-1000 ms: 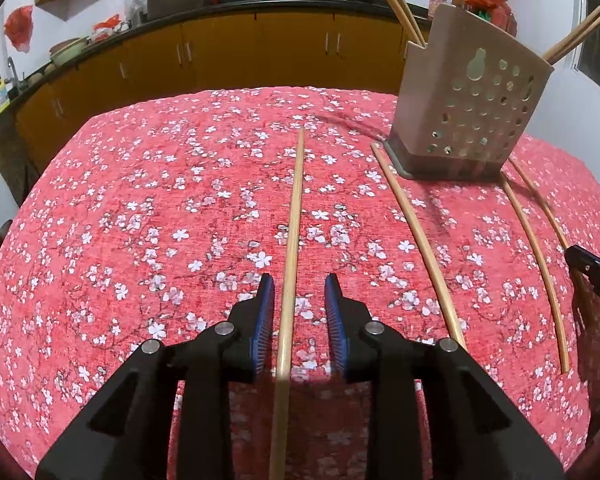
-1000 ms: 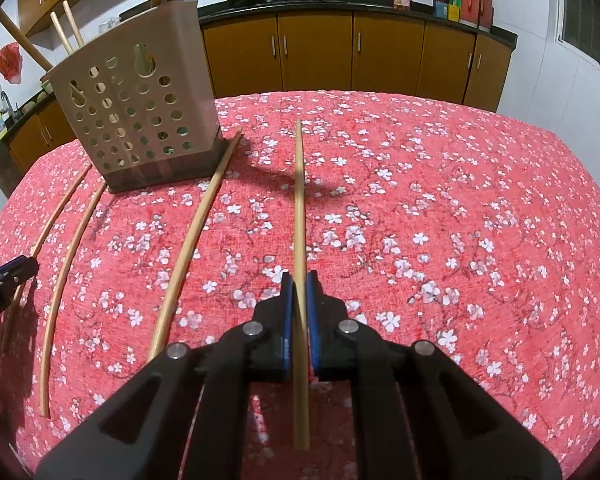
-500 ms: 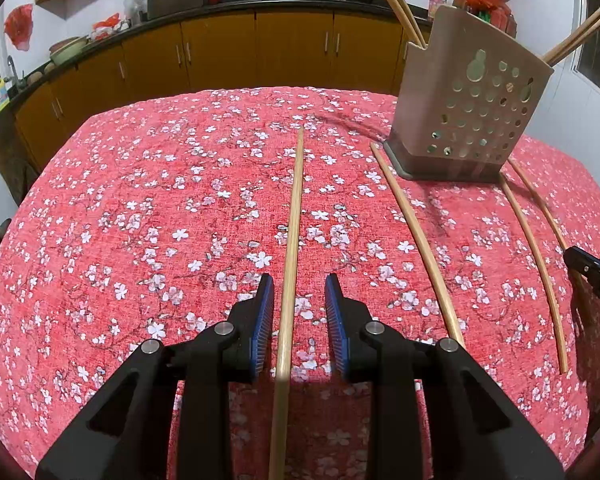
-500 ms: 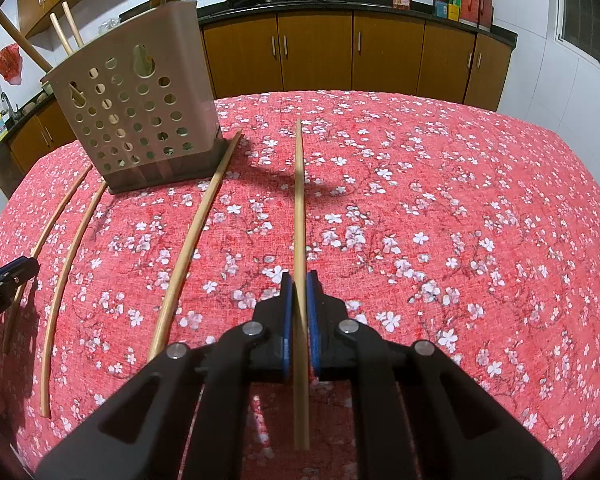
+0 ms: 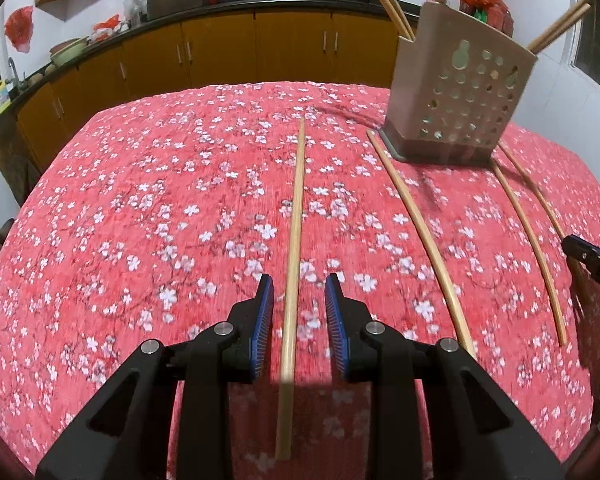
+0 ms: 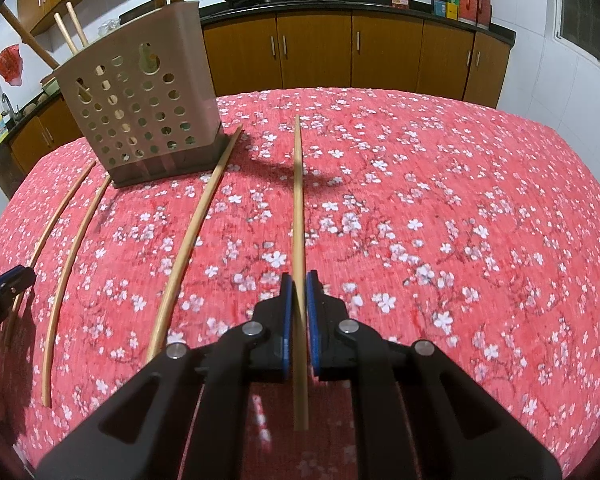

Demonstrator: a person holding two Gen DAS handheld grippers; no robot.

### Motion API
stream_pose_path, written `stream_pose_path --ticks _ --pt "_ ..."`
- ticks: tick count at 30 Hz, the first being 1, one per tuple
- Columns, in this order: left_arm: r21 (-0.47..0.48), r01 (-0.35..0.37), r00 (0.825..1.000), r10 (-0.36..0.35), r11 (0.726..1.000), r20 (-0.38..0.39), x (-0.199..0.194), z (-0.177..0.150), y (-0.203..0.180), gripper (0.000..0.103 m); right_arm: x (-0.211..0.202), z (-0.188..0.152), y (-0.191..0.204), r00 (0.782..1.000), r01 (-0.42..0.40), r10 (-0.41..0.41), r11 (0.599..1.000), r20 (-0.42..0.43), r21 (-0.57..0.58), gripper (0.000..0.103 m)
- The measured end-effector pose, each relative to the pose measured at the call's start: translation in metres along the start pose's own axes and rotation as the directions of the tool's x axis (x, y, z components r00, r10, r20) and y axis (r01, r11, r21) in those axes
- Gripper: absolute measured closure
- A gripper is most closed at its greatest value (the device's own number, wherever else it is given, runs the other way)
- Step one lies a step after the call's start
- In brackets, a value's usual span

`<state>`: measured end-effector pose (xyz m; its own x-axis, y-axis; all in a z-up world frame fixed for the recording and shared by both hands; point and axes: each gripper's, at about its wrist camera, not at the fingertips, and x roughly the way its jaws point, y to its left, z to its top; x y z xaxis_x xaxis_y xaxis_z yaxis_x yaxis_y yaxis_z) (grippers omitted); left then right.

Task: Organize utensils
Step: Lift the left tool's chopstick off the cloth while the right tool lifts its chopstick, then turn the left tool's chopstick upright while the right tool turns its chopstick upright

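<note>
In the left wrist view a wooden chopstick [image 5: 295, 232] lies on the red floral cloth and runs between the pads of my left gripper [image 5: 299, 312]. That gripper is open, with a gap on both sides of the stick. In the right wrist view my right gripper [image 6: 299, 300] is shut on another chopstick [image 6: 298, 200], which points away toward the table's far side. The beige perforated utensil holder [image 5: 460, 92] [image 6: 140, 104] stands upright at the back with several sticks in it. Three more chopsticks [image 5: 420, 236] [image 6: 188, 240] lie loose near it.
The other gripper's tip shows at the edge of each view [image 5: 590, 258] [image 6: 4, 286]. The round table [image 6: 460, 200] fills both views. Behind it run brown kitchen cabinets [image 6: 316, 52] with woks on the counter.
</note>
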<state>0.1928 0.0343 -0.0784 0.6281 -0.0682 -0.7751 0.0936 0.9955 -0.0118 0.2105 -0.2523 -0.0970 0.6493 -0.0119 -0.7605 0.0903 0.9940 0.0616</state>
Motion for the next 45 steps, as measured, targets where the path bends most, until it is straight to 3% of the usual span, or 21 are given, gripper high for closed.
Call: stream_pose_path --ticks 3,8,16,29,45 --pt "0.004 -0.004 1.0 0.004 1.0 0.0 -0.001 -0.001 0.001 0.078 0.0 0.0 0.0 1.0 0.002 -0.002 1.0 0.0 -0.001 0.094" --pt "0.004 -0.003 1.0 0.003 1.0 -0.008 -0.001 0.0 0.009 0.095 -0.003 0.001 -0.001 1.0 -0.005 0.005 1.0 0.005 0.0 0.095" --pt "-0.026 0.05 0.999 -0.05 0.998 0.021 -0.021 0.01 0.018 0.096 -0.044 0.011 -0.005 0.993 -0.02 0.019 1.0 0.113 0.01 0.096" --pt "-0.015 0.098 0.97 -0.092 0.995 0.226 -0.088 0.05 0.013 0.096 -0.112 0.041 -0.013 0.947 -0.034 0.03 0.999 0.319 0.007 0.096" --pt "-0.026 0.119 0.95 -0.106 0.993 0.293 -0.108 0.068 0.015 0.096 -0.13 0.055 -0.013 0.92 -0.044 0.043 0.999 0.389 -0.004 0.096"
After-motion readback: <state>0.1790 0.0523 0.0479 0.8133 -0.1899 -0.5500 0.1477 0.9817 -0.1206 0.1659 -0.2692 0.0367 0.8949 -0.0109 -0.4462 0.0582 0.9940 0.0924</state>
